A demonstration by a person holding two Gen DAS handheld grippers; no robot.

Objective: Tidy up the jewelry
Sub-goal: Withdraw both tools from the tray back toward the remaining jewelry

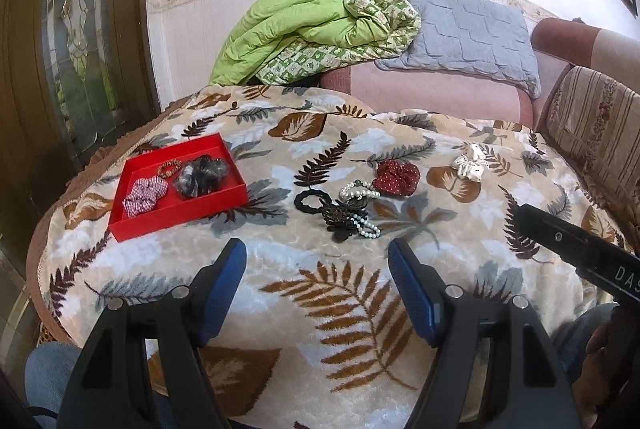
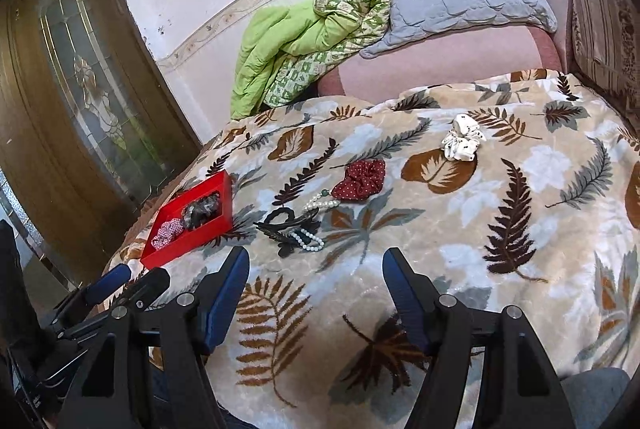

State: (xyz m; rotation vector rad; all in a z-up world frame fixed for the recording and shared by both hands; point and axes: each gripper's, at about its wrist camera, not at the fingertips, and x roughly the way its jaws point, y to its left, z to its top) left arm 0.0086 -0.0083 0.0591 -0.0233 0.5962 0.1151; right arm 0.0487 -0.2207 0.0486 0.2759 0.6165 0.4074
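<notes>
Both tongs, left gripper (image 1: pixel 318 261) and right gripper (image 2: pixel 316 269), gape, holding nothing. Ahead of them the pearl strand (image 1: pixel 362 207) tangles with the black clip (image 1: pixel 340 219). Grabbing one likely drags both, missing the red tray (image 1: pixel 138 227).

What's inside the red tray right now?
The red tray holds a checked scrunchie, a dark scrunchie and a beaded bracelet. Anything beneath them is hidden.
</notes>
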